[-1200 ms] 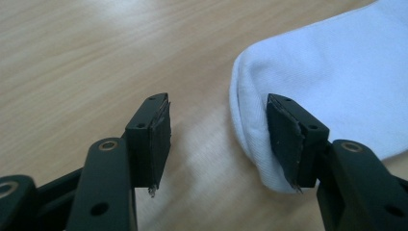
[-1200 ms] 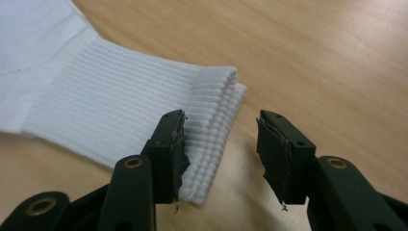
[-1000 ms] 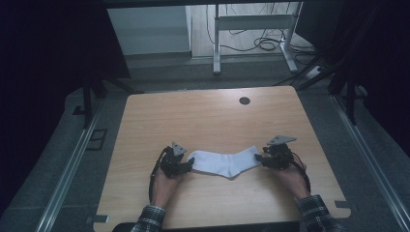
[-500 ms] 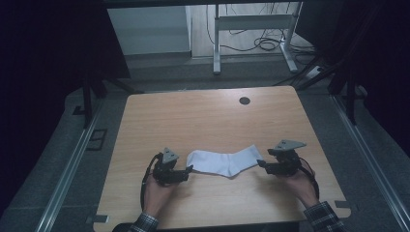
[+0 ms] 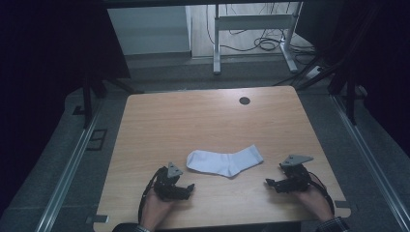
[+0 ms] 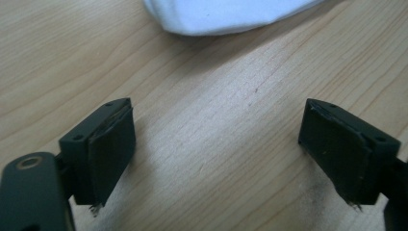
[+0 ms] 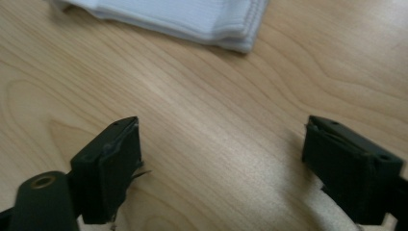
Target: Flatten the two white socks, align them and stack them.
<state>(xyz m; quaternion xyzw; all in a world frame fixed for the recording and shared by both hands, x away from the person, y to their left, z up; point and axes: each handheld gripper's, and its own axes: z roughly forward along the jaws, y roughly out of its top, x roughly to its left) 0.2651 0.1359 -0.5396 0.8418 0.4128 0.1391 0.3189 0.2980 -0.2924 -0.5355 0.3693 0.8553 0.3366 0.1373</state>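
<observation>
Lying flat on the wooden table (image 5: pixel 193 121), a white sock (image 5: pixel 225 162) sits a little nearer the person's edge than the middle, its rounded toe toward the left gripper (image 5: pixel 186 188) and its ribbed cuff toward the right gripper (image 5: pixel 270 183). Both grippers are low over the tabletop, one at each end of the sock and clear of it, each held in a hand (image 5: pixel 157 210) that comes in from the near edge, the other hand (image 5: pixel 314 200) at the right. The left gripper's jaws have just been opening and now stand wide apart with bare wood between them; in the left gripper view the sock's toe (image 6: pixel 226 14) lies just beyond the tips, not touching them. The right gripper's jaws have likewise just been opening and stand released, nothing between them; in the right gripper view the folded cuff (image 7: pixel 192 19) lies ahead of the pads, apart from them. A dark round hole (image 5: pixel 244 100) marks the far part of the table.
</observation>
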